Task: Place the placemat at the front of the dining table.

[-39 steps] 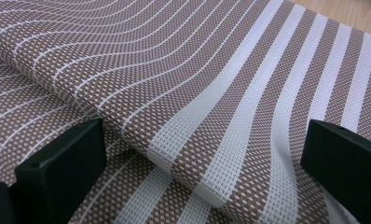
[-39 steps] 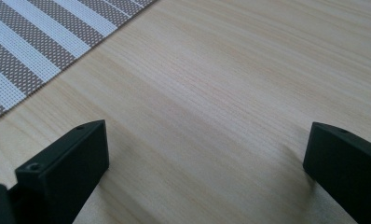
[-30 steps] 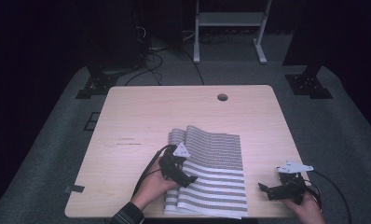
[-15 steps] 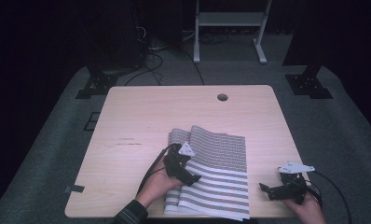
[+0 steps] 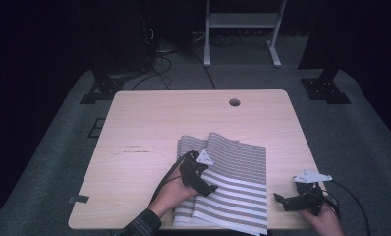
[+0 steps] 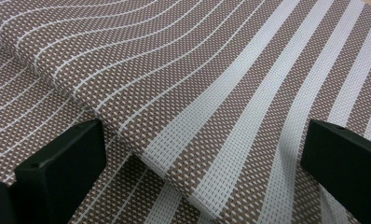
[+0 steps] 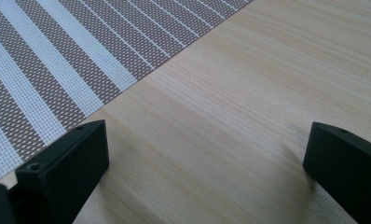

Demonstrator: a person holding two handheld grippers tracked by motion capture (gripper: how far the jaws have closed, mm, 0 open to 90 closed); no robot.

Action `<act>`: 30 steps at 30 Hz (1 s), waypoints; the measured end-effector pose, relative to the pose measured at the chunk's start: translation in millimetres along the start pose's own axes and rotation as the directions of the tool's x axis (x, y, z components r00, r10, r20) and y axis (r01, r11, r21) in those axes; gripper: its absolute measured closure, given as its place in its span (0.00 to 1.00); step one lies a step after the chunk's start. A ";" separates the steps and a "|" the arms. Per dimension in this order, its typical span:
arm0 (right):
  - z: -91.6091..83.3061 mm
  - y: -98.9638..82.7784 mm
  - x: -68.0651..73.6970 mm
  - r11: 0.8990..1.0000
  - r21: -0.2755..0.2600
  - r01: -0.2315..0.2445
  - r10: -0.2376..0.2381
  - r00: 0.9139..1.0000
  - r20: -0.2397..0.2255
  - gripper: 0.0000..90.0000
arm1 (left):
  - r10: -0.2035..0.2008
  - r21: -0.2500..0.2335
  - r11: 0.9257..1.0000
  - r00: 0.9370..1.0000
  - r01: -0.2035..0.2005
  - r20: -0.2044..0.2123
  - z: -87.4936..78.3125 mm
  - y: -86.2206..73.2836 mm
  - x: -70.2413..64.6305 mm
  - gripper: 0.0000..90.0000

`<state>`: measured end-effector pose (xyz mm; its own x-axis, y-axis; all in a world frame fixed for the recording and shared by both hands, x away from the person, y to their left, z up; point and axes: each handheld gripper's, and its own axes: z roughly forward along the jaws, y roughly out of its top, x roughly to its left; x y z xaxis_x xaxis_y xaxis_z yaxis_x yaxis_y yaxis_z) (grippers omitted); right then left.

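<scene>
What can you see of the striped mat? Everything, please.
The striped mat is a woven, mesh-like placemat in brown and white stripes, narrow at one end and broad at the other. It lies on the near half of the wooden table, its near edge at the table's front edge. Its left part is folded over, the fold raised above a lower layer. The left gripper hovers over it, jaws open astride the fold edge. The right gripper, open, sits over bare wood beside its right edge.

The high view sits above the near edge, looking forward and down over the whole table (image 5: 149, 123). The left gripper view rides close over the striped mat (image 6: 211, 93), facing along its folds. The right gripper view hugs the bare wood, catching the mat's edge (image 7: 58, 56), so all three share that mat.
</scene>
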<state>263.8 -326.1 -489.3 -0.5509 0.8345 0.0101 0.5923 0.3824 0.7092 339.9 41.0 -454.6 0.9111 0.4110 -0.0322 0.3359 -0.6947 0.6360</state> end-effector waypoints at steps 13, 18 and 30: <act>0.0 0.0 0.0 1.000 0.000 0.000 0.000 1.000 0.000 0.00 | -0.032 -0.079 0.996 0.999 0.029 -0.034 -43.2 -15.6 10.3 0.00; 0.0 0.0 0.0 1.000 0.000 0.000 0.000 1.000 0.000 0.00 | -0.059 -0.111 0.993 0.996 0.051 -0.067 -69.3 -36.3 14.7 0.00; 0.1 0.3 -0.1 1.000 0.001 -0.002 0.002 1.000 0.001 0.00 | -0.120 -0.154 0.983 0.986 0.101 -0.116 -99.9 -69.2 20.4 0.00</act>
<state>264.1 -326.0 -489.2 -0.5493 0.8355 0.0110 0.5939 0.3812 0.7085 311.3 156.5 -422.3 0.8302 0.5572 -0.0182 0.3856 -0.5502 0.7407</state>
